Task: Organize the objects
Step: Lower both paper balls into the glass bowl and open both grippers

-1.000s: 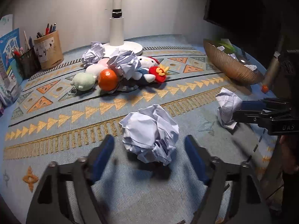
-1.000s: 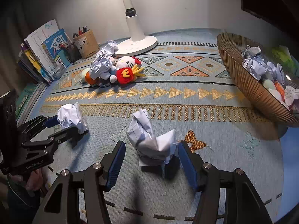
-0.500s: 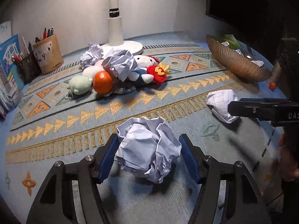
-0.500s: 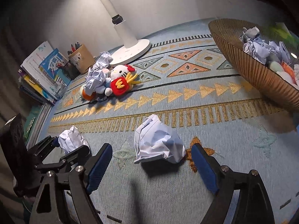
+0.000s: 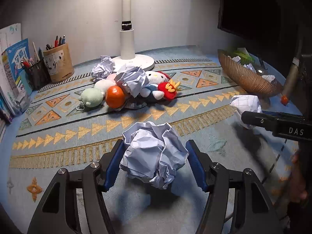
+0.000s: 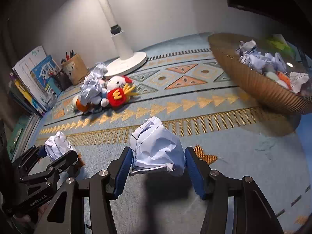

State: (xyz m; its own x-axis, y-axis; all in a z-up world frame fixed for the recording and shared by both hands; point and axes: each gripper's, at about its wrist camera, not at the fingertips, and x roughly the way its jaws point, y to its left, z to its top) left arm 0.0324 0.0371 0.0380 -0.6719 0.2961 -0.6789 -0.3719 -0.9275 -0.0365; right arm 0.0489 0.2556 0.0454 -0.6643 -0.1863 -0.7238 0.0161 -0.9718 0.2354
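At the far left, a row of upright books [image 5: 13,78] stands against the wall, with a black mesh pen holder [image 5: 37,76] and a tan cardboard pen cup [image 5: 58,64] beside it. Next on the blue patterned cloth [image 5: 58,136] lies a heap of small things: a pale green plush [image 5: 91,97], a round orange fruit [image 5: 115,96], a crumpled sheet [image 5: 132,80], a white cat plush [image 5: 154,78] and a red plush fries toy [image 5: 168,89]. Behind the heap stands the round white base of a lamp [image 5: 134,60].

In the foreground, the left gripper [image 5: 155,159] grips a crumpled ball of pale blue-white paper [image 5: 154,152]; both blue pads press into its sides, and the ball seems lifted just clear of the cloth, with a shadow under it.

Further right, the right gripper [image 6: 157,167] has its jaws closing on a second wad of white paper [image 6: 158,146], a folded, squarish lump. The blue pads touch its left and right sides, and its lower edge is at or just above the cloth.

At the far right sits a brown ribbed wicker bowl [image 6: 259,83], well apart from both grippers, holding several crumpled papers [image 6: 257,58].
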